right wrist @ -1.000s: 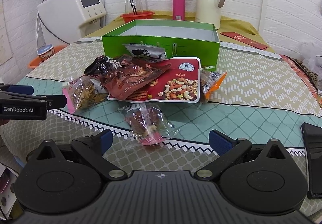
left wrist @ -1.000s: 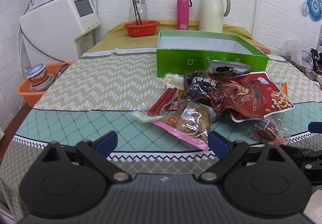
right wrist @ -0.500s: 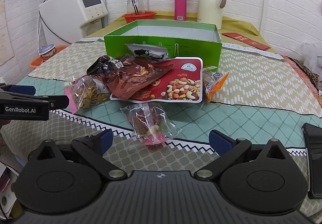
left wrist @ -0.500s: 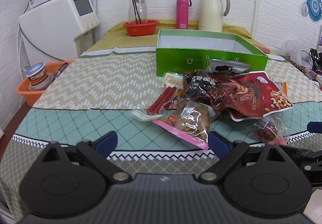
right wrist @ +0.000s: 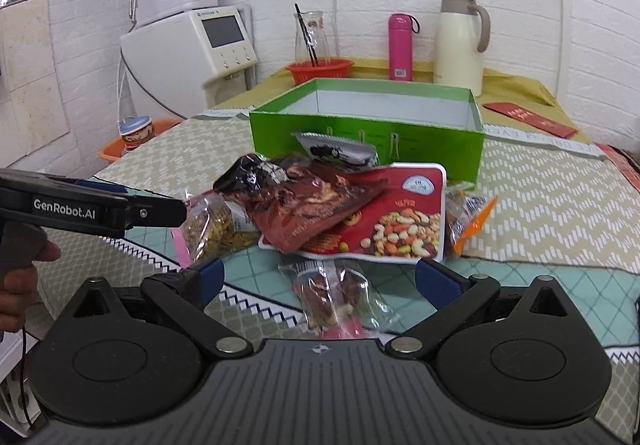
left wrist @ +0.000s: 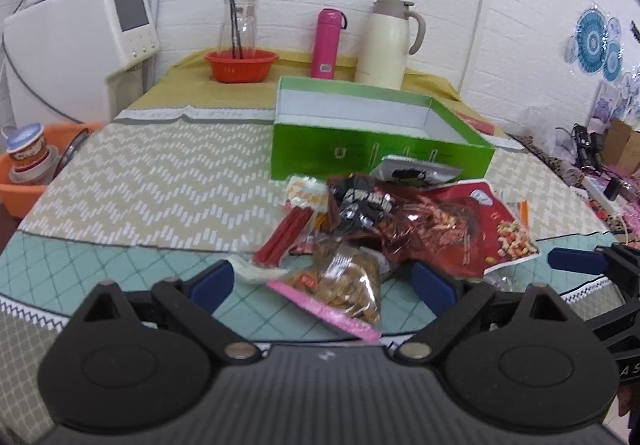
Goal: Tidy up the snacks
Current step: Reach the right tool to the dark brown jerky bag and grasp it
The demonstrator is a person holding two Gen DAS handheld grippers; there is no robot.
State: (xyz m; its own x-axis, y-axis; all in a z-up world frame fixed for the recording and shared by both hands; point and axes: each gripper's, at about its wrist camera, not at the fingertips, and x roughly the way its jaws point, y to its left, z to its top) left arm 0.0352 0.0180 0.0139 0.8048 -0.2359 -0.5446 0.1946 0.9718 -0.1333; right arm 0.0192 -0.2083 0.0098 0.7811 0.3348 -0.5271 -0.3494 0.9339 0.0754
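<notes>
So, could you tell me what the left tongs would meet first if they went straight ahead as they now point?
Most likely the clear snack bag with the pink edge, which lies on the table just beyond the open left tongs, between their tips. Behind it sits the rest of the pile; exact depth is hard to judge.

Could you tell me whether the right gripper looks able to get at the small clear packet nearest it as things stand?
Probably yes: the right gripper is open, and the small clear packet lies uncovered between its fingers.

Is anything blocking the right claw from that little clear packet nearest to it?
Nothing visible. The small clear packet of brown snacks lies alone on the tablecloth, right between the right gripper's open jaws.
</notes>
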